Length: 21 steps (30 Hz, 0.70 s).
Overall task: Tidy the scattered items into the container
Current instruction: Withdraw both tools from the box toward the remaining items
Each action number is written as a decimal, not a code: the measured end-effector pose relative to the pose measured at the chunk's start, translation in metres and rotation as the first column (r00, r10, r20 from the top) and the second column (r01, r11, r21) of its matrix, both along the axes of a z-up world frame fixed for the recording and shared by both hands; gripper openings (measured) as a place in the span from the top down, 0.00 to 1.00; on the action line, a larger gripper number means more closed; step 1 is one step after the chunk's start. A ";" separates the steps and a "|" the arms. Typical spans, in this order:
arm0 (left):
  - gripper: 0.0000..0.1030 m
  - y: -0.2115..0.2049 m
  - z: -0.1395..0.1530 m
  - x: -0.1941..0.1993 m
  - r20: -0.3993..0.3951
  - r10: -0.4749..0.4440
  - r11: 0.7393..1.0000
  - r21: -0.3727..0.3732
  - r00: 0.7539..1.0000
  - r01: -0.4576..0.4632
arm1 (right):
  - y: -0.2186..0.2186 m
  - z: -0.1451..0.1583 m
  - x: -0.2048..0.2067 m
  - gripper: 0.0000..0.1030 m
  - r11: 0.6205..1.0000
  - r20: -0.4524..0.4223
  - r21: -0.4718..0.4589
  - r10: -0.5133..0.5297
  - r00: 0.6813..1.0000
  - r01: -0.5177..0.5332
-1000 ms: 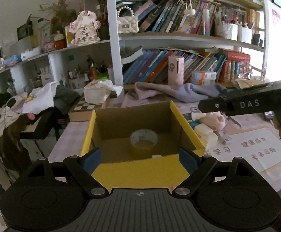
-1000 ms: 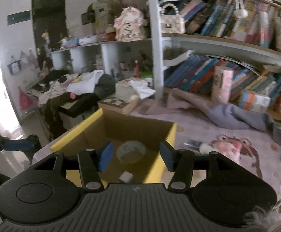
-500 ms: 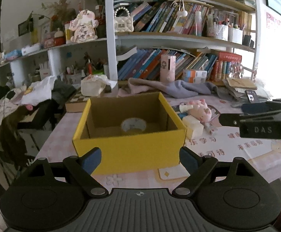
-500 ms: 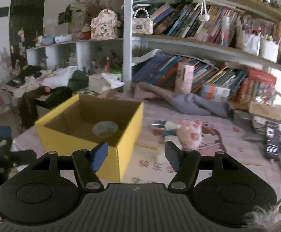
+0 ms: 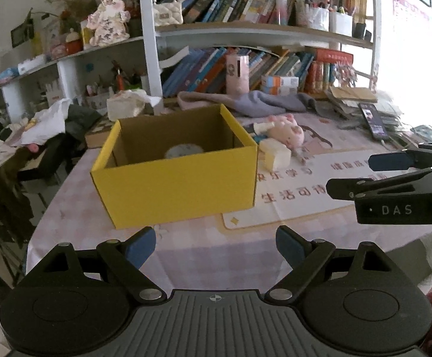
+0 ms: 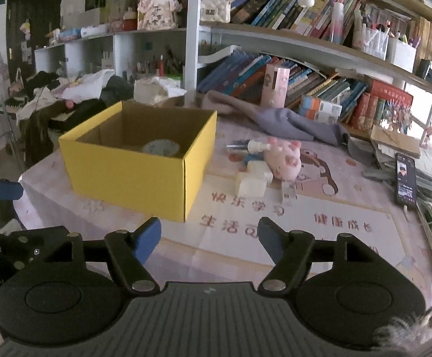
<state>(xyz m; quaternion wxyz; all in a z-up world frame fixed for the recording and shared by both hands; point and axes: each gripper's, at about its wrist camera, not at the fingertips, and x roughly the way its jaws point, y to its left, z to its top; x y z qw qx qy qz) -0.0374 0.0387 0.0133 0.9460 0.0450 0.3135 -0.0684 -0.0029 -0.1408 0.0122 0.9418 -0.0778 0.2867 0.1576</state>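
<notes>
We see the yellow box (image 5: pixel 174 178) near the table's (image 5: pixel 216 253) left edge, tape roll (image 5: pixel 184 150) inside. Pig toy (image 6: pixel 284 160) lies right of it. Left gripper (image 5: pixel 216 247) wide open, empty; right gripper (image 6: pixel 208 238) empty, jaws just been opening.

Daylight pours in from right side, so bright that far right edge (image 5: pixel 418 68) goes white. Room's left side dimmer, dark doorway (image 6: pixel 34 23) nearly black. Inside of yellow box (image 5: pixel 174 175) in shadow. Pictures bulge like fishbowl; shelf (image 6: pixel 305 44) bends in curve, corners go black. Slight blur on far things. Tabletop (image 6: pixel 305 223) well lit, soft shadows.
</notes>
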 end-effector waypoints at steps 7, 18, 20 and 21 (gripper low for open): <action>0.13 -0.002 -0.005 -0.007 -0.026 -0.006 1.000 -0.012 1.000 0.005 | -0.001 -0.008 -0.013 0.28 1.000 -0.042 -0.025 -0.011 0.999 0.010; 0.08 -0.008 -0.012 -0.007 -0.052 -0.059 0.998 -0.018 0.997 0.058 | -0.009 -0.011 -0.019 0.24 0.997 -0.064 -0.050 -0.070 0.995 0.067; 0.08 -0.009 -0.013 -0.007 -0.056 -0.067 0.998 -0.019 0.996 0.066 | -0.010 -0.012 -0.019 0.24 0.996 -0.071 -0.054 -0.076 0.995 0.073; 0.08 -0.010 -0.013 -0.007 -0.058 -0.070 0.997 -0.020 0.996 0.069 | -0.010 -0.012 -0.019 0.24 0.996 -0.073 -0.057 -0.079 0.994 0.075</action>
